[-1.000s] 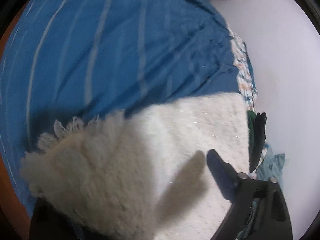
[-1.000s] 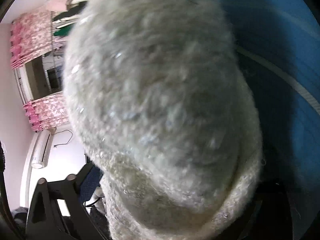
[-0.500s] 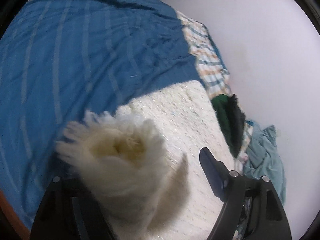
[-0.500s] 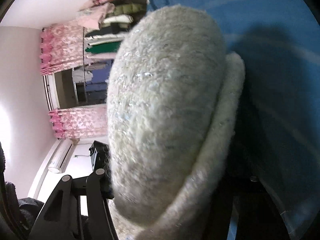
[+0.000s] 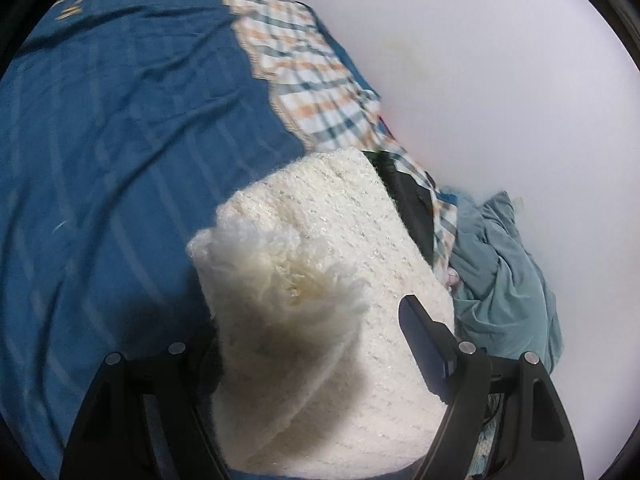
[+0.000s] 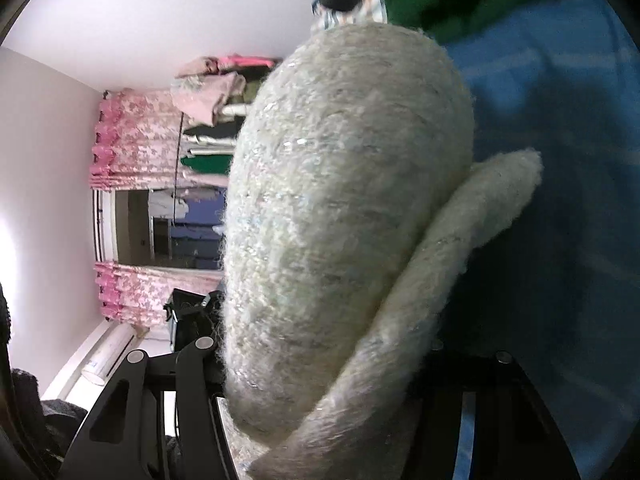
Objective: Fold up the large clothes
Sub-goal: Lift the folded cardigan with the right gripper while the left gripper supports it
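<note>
Both grippers carry the fuzzy white knit sweater [image 5: 320,280] above the blue striped bedspread [image 5: 120,160]. The left gripper [image 5: 316,344], jaws wide, clamps a thick fringed fold; the right gripper [image 6: 320,364], jaws just narrowed, squeezes a rolled bundle, beside the teal garment [image 5: 504,280].

Knit garment [image 5: 344,240]: looking fuzzy, woolly, cream, glinting with shiny threads.
Bedspread [image 5: 120,140]: showing as matt blue cloth, creased.
Left tool [image 5: 320,356]: appearing matt black plastic, metal pins shining.
</note>
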Demonstrator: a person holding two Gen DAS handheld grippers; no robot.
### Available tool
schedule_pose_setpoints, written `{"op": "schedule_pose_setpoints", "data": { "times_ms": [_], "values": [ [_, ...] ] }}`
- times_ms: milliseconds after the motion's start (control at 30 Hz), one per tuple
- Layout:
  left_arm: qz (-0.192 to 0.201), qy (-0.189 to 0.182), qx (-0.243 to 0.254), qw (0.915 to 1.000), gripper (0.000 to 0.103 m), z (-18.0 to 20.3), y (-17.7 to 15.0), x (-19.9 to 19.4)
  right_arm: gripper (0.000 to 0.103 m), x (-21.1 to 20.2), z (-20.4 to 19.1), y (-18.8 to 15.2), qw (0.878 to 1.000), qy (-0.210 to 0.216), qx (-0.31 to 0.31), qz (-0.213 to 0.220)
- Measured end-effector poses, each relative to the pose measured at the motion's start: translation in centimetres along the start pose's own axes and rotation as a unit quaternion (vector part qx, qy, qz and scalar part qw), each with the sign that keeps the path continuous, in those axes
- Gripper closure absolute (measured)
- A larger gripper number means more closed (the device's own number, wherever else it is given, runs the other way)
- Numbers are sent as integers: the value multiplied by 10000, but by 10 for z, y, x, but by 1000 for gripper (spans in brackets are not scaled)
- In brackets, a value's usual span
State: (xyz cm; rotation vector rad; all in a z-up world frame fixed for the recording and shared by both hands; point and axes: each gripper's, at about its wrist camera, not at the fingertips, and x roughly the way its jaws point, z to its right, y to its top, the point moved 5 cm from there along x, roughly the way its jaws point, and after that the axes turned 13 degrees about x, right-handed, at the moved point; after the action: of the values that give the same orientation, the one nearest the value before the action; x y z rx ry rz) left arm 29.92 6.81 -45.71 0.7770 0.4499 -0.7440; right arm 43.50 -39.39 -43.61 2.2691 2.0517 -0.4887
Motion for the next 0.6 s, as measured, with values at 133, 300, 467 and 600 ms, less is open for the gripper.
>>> {"op": "schedule_pose_setpoints", "data": {
  "times_ms": [133,300,467,600],
  "values": [
    [-300,188,70,9993,26,-6,-4,39,44,-31,17,22,9997,-140,-12,204],
    [-900,816,-120,9925,27,-50,-40,87,40,-69,88,60,9953,-641,705,186],
    [-859,893,-295,9919,41,-66,-55,96,9,-77,136,45,9906,-880,1048,-80],
    [-722,842,-72,9938,80,-56,-46,93,9,-89,149,46,9921,-795,968,-10]
  ]
}}
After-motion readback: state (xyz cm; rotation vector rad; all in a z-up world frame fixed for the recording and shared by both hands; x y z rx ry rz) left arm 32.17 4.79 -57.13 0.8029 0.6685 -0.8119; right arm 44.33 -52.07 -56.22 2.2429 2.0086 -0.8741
